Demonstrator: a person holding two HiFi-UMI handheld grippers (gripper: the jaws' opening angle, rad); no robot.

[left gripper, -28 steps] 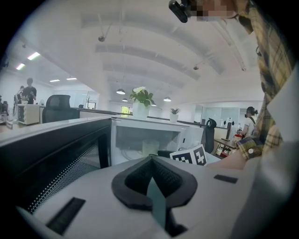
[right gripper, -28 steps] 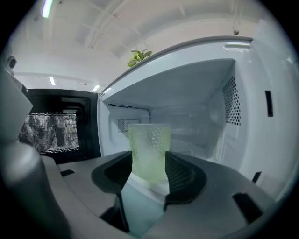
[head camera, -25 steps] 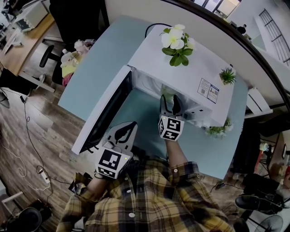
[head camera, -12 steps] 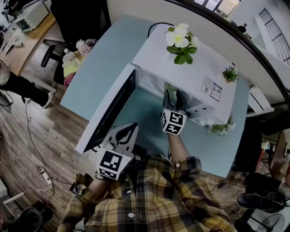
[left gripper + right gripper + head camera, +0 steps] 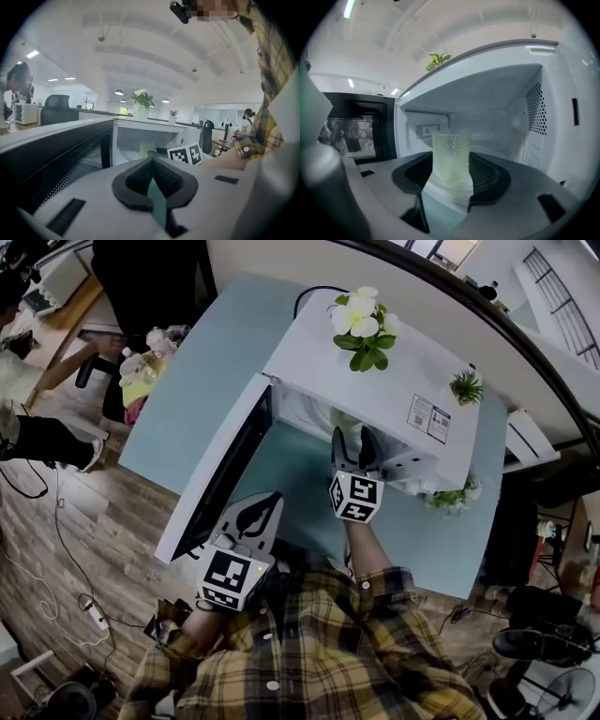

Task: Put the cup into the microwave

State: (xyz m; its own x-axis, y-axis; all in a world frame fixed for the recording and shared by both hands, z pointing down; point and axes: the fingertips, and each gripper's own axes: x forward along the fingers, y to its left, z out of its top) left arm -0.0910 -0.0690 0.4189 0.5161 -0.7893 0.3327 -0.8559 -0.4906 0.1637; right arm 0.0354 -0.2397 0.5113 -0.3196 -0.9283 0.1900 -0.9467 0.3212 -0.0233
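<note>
The white microwave (image 5: pixel 384 395) stands on the pale blue table (image 5: pixel 206 371) with its door (image 5: pixel 220 479) swung wide open to the left. A pale green, bumpy translucent cup (image 5: pixel 451 157) stands upright between the pads of my right gripper (image 5: pixel 451 177), just at the cavity's mouth (image 5: pixel 487 108). The jaws are opening slightly around it while the pads still touch its sides. In the head view, the right gripper (image 5: pixel 353 435) reaches under the microwave's front edge, where the cup (image 5: pixel 345 420) barely shows. My left gripper (image 5: pixel 270 499) hangs shut and empty beside the door's outer end.
A white flower pot (image 5: pixel 361 320) and a small green plant (image 5: pixel 466 387) sit on the microwave's top. Another plant (image 5: pixel 450 502) stands to its right on the table. Office chairs and a person's legs (image 5: pixel 47 439) are on the wooden floor at the left.
Both grippers stay where they were, the cup still at the microwave's mouth. A person's legs have come into view on the floor at the left.
</note>
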